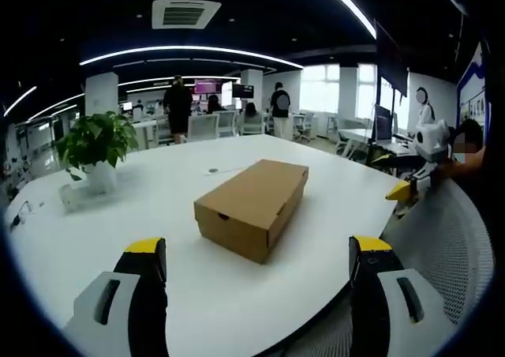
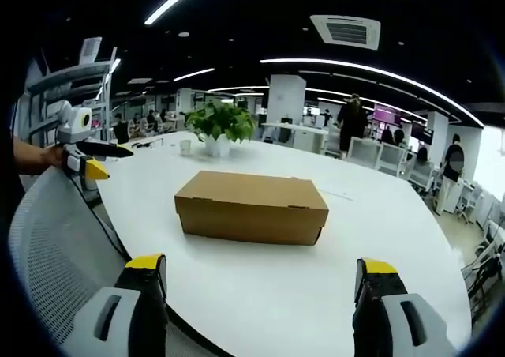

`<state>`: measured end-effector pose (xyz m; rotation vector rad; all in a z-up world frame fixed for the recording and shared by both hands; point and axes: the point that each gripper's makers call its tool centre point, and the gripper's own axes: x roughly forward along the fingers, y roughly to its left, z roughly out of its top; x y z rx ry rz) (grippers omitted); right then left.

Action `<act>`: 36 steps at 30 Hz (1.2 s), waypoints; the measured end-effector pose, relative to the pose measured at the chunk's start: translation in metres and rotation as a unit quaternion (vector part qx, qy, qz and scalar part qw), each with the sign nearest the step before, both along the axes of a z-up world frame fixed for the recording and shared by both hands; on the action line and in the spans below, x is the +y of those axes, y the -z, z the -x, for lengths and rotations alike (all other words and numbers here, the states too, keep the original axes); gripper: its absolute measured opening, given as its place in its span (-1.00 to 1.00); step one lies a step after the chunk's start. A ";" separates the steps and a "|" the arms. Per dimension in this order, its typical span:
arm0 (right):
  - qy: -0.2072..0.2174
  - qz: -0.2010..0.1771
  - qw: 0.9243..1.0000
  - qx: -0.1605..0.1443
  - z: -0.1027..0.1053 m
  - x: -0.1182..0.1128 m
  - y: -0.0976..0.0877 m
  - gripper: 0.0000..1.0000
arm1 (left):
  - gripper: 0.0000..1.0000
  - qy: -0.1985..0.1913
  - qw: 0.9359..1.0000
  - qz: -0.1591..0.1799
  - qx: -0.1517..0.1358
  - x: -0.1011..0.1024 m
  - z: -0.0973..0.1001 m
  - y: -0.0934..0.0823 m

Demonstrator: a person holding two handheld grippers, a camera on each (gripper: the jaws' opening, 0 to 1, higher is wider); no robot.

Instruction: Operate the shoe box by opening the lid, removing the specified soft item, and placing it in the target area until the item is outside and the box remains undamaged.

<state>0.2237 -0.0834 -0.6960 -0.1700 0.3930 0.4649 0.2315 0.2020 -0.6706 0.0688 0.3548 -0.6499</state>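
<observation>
White table point(image 1: 331, 183) bears closed shoe box point(image 1: 252, 207); both grippers' jaws apart.

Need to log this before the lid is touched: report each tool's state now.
Left tool: open, holding nothing.
Right tool: open, holding nothing.

Each gripper has two black jaws capped with yellow tips and backed by light grey housings with dark slots, on the left gripper point(image 1: 256, 256) and on the right gripper point(image 2: 260, 272) alike
</observation>
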 end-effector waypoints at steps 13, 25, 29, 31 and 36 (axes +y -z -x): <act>0.006 -0.004 1.000 -0.001 -0.001 -0.002 -0.001 0.99 | 1.00 0.001 1.000 -0.004 0.003 0.000 0.001 0.001; 0.005 0.000 1.000 0.001 0.000 -0.001 0.000 0.99 | 1.00 -0.003 1.000 -0.008 0.006 0.000 0.000 0.002; 0.005 0.001 1.000 0.003 0.000 -0.002 0.000 0.99 | 1.00 -0.002 1.000 -0.009 0.008 -0.001 0.001 0.002; 0.007 0.001 1.000 0.004 0.000 -0.002 0.000 0.99 | 1.00 -0.002 1.000 -0.009 0.009 -0.001 0.001 0.002; 0.013 -0.003 1.000 0.005 -0.001 -0.004 0.000 0.99 | 1.00 -0.002 1.000 -0.010 0.017 -0.001 0.001 0.005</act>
